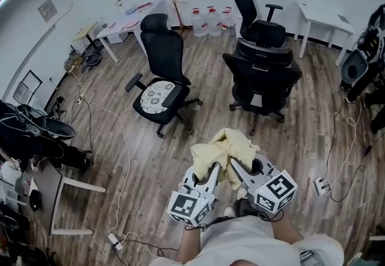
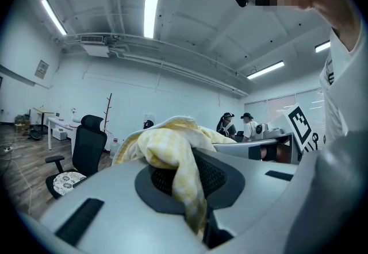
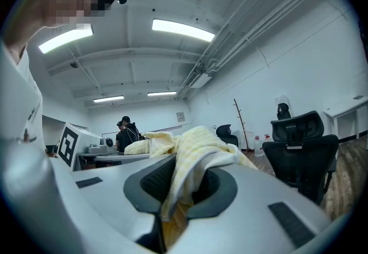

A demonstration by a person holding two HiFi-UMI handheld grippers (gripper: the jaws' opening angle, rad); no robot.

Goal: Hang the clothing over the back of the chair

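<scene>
My left claw (image 1: 212,170) and right claw (image 1: 233,167) each pinch the yellow cloth (image 1: 224,145) at lower centre; a chair (image 1: 263,76) stands above, right of centre.

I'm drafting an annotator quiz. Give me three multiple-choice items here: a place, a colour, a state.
1. Where is the patterned cushion? A on a sofa; B on a black chair's seat; C on a bed.
2. What colour is the clothing? A red; B navy; C pale yellow.
3. How is the clothing held? A by left gripper and right gripper; B by the left gripper alone; C draped over the chair.
Answers: B, it rests on the seat; C, yellow in every view; A, fabric is pinched in both pairs of jaws.
</scene>
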